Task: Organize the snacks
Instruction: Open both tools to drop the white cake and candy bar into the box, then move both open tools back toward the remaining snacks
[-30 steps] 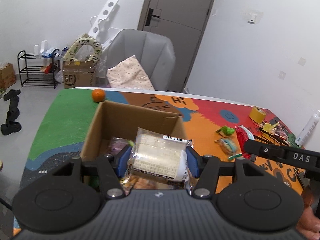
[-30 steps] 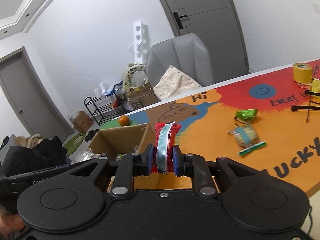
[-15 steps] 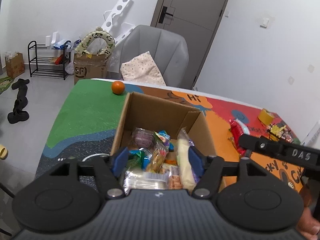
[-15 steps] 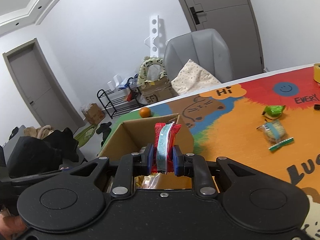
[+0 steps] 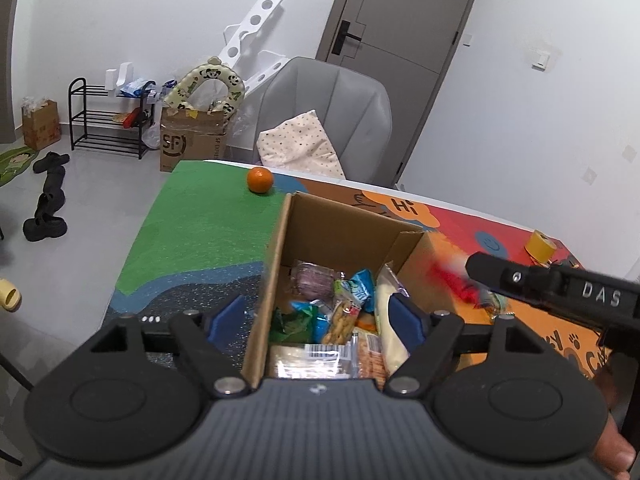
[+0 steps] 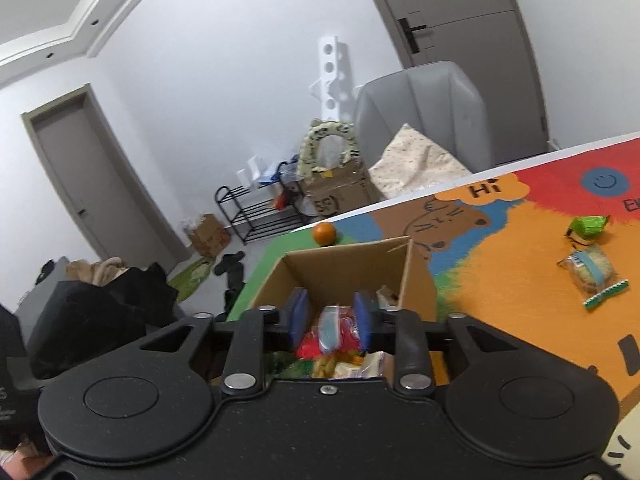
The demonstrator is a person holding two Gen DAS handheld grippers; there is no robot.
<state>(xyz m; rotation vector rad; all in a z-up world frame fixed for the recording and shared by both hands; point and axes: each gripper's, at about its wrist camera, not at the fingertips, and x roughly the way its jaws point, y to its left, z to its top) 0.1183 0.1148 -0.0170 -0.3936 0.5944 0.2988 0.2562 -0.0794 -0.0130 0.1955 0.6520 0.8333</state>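
An open cardboard box (image 5: 276, 264) (image 6: 344, 268) on the colourful table mat holds several wrapped snacks. My left gripper (image 5: 316, 318) is open and empty over the box's near end, its left finger outside the box wall. My right gripper (image 6: 330, 320) is open over the box; the red snack packet (image 6: 330, 338) sits blurred between and below its fingers, loose above the pile. The packet shows as a red blur (image 5: 448, 276) in the left wrist view, beside the right gripper's body. Two wrapped snacks, a green one (image 6: 588, 226) and a pale one (image 6: 592, 270), lie on the mat.
An orange (image 5: 260, 180) (image 6: 324, 233) sits on the green part of the mat behind the box. A yellow tape roll (image 5: 540, 242) lies at the far right. A grey chair (image 5: 328, 112) with a cushion stands beyond the table edge.
My left gripper let the bread packet fall into the box and opened wider. My right gripper moved over the box and opened, releasing the red packet.
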